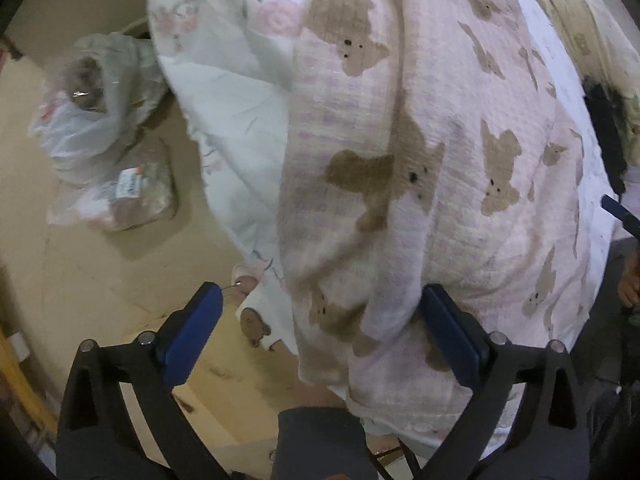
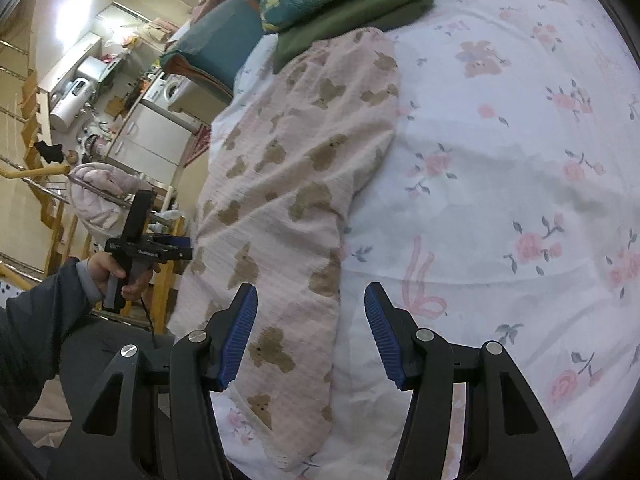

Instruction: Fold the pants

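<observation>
The pants (image 2: 296, 200) are pale pink with brown teddy bears. They lie lengthwise along the edge of a bed with a floral sheet (image 2: 500, 168). In the left wrist view the pants (image 1: 420, 168) fill the frame and hang over the bed's edge. My left gripper (image 1: 320, 312) is open, with the cloth's edge between its blue fingers (image 1: 448, 324); it also shows from the side in the right wrist view (image 2: 176, 249). My right gripper (image 2: 310, 332) is open above the near end of the pants, not touching them.
Folded green and teal clothes (image 2: 340, 0) sit at the pants' far end. Plastic bags (image 1: 96, 120) lie on the beige floor beside the bed. A kitchen area with cabinets (image 2: 148, 136) lies beyond. A wooden frame (image 2: 168, 280) stands by the bed.
</observation>
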`<state>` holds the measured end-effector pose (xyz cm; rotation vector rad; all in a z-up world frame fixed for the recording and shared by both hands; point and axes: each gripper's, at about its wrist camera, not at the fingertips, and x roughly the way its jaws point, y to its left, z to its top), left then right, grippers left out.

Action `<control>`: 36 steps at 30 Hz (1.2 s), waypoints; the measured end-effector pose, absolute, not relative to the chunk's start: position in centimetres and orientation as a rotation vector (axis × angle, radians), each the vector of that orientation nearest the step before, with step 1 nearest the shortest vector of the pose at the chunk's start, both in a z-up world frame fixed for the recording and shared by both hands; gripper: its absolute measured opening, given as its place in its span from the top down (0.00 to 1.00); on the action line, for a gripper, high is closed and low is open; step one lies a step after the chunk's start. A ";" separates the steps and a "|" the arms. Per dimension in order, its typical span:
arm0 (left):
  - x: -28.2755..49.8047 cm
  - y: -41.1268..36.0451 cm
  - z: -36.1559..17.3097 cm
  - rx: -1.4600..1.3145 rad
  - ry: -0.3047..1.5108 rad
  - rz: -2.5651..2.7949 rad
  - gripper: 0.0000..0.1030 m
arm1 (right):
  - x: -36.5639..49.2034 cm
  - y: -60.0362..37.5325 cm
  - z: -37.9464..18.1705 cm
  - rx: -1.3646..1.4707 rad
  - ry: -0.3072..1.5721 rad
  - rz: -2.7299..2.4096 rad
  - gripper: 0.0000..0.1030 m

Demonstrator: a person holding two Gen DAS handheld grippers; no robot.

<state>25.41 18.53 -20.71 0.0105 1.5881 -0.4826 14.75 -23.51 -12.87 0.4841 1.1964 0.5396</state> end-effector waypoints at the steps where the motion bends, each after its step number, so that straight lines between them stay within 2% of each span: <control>1: 25.4 18.2 -20.9 -0.008 1.592 -0.503 0.04 | 14.8 -23.5 -13.1 0.478 1.201 0.534 0.43; 4: 25.6 17.8 -21.5 -0.026 1.585 -0.539 0.05 | 15.0 -23.2 -13.5 0.465 1.214 0.521 0.43; 5: 25.5 17.7 -21.7 -0.023 1.580 -0.549 0.09 | 15.0 -23.1 -13.6 0.463 1.218 0.518 0.43; 7: 25.4 18.0 -21.5 -0.070 1.578 -0.583 0.32 | 15.2 -22.9 -13.8 0.462 1.222 0.518 0.43; 8: 25.2 18.0 -21.3 -0.082 1.575 -0.594 0.40 | 15.3 -22.8 -13.9 0.461 1.223 0.520 0.43; 9: 24.9 17.7 -20.9 -0.086 1.570 -0.611 0.59 | 15.3 -22.7 -14.0 0.460 1.223 0.525 0.43; 10: 24.5 16.9 -20.0 -0.067 1.558 -0.629 0.69 | 15.4 -22.6 -14.0 0.458 1.224 0.528 0.43; 11: 24.0 16.1 -19.1 -0.019 1.547 -0.616 0.72 | 15.5 -22.5 -14.1 0.455 1.226 0.531 0.43; 13: 23.3 15.2 -18.3 0.089 1.536 -0.580 0.90 | 15.5 -22.5 -14.0 0.453 1.226 0.538 0.43; 15: 22.5 14.5 -17.3 0.145 1.537 -0.538 0.97 | 15.3 -22.7 -14.0 0.469 1.229 0.544 0.43; 18: 21.3 13.4 -14.9 0.218 1.555 -0.476 0.98 | 15.0 -23.6 -14.2 0.527 1.252 0.551 0.43; 24: 19.0 10.9 -8.8 0.226 1.438 -0.489 0.99 | 13.8 -23.3 -15.6 0.620 1.369 0.620 0.40; 29: 18.9 10.8 -9.0 0.257 1.447 -0.406 0.99 | 12.1 -20.8 -18.1 0.669 1.503 0.694 0.39; 32: 19.2 11.2 -9.6 0.241 1.452 -0.361 0.99 | 10.7 -19.9 -19.1 0.686 1.498 0.641 0.43; 33: 19.2 11.1 -9.6 0.241 1.445 -0.350 0.99 | 10.4 -19.9 -19.3 0.722 1.497 0.633 0.44; 35: 19.2 11.4 -10.2 0.230 1.454 -0.339 0.99 | 10.1 -19.9 -19.4 0.780 1.489 0.630 0.54; 36: 19.1 11.5 -10.5 0.218 1.460 -0.334 0.99 | 9.9 -19.6 -19.5 0.782 1.496 0.639 0.74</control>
